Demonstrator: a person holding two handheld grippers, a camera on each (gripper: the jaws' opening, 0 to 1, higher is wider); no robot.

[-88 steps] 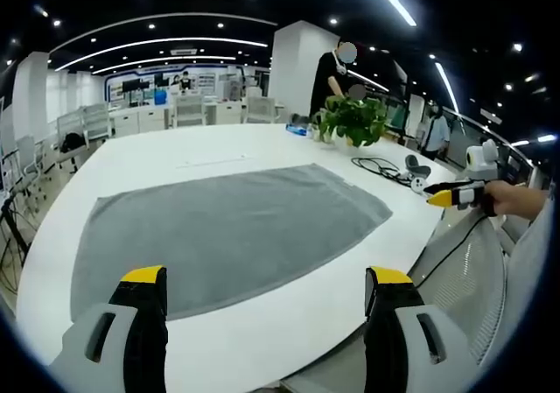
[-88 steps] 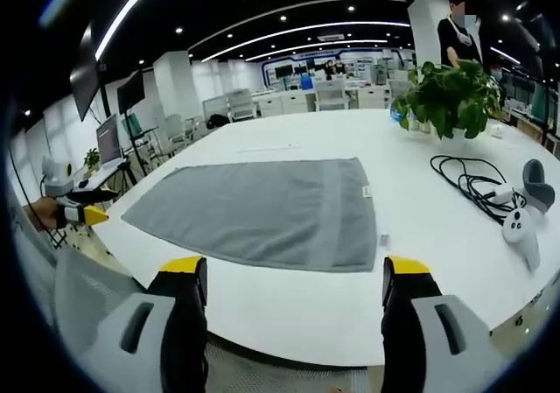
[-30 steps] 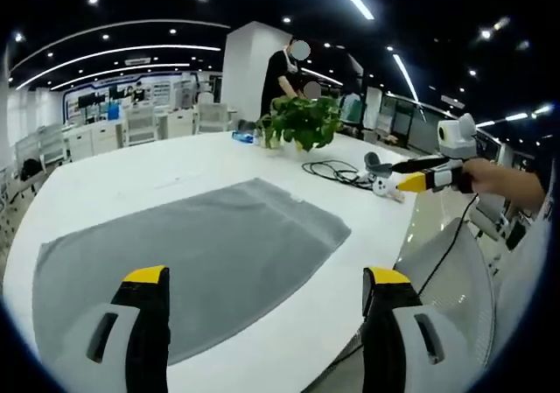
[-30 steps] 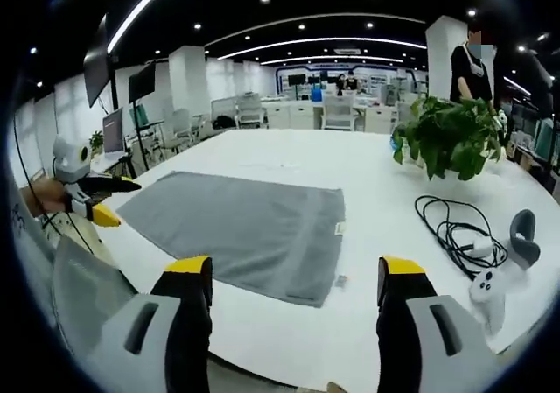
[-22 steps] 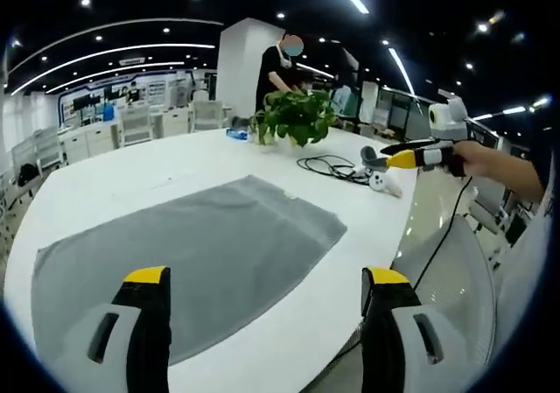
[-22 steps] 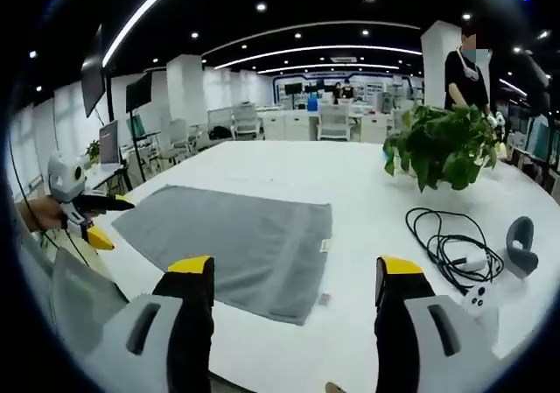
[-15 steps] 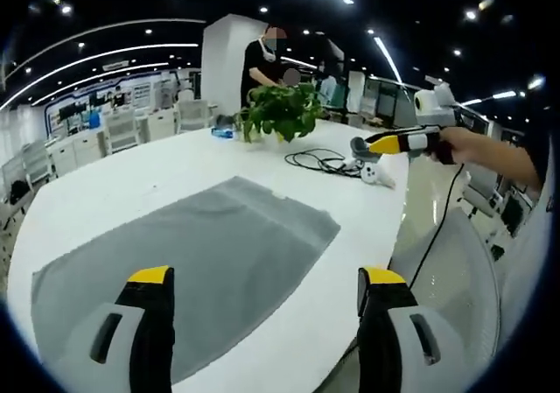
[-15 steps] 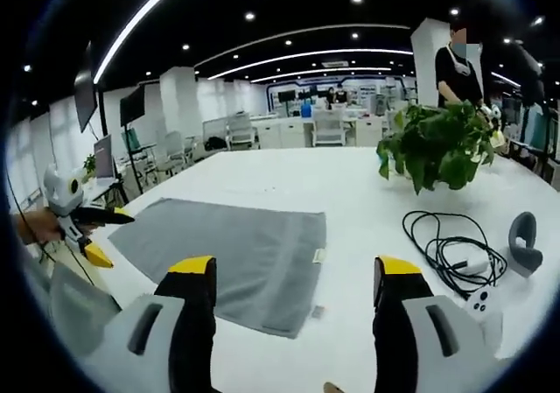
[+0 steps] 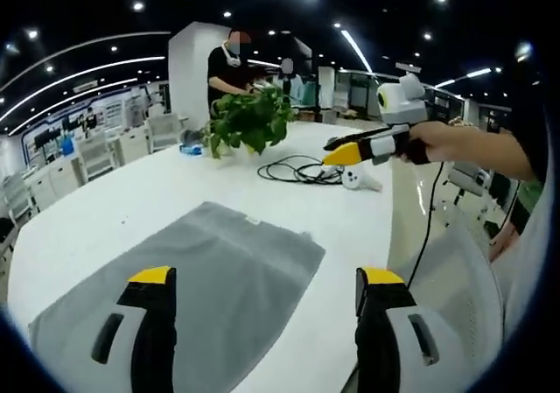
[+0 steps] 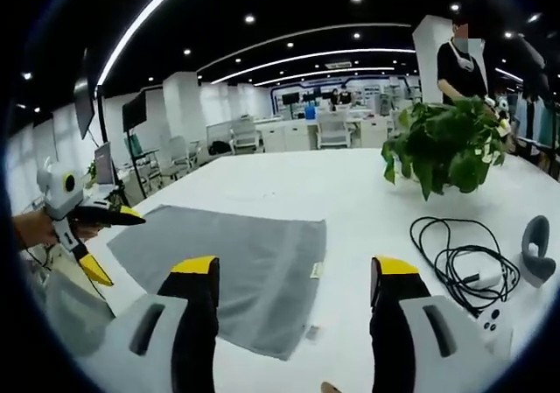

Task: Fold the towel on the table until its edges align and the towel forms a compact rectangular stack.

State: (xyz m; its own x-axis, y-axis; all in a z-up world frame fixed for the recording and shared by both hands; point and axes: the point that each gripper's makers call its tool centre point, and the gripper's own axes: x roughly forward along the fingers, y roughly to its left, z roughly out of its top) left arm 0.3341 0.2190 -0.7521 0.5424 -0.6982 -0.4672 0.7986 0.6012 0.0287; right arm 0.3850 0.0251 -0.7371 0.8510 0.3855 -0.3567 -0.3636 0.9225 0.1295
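Grey towel (image 10: 236,266) is seen lying flat, unfolded, on the white surface (image 10: 350,183) (plant, cable nearby). Left hand-held gripper (image 9: 262,279) and right hand-held gripper (image 10: 293,270) are held above it w/ jaws apart, nothing gripped. Judged: no fold made yet; all folding left.

You've got a plain grey towel (image 9: 201,279) on a white counter (image 9: 114,192), a green plant (image 10: 446,152), a black cable (image 10: 455,257) (coiled), and yellow-tipped black claws.

Probably open-plan office: desks (image 10: 289,130), chairs (image 10: 331,127)
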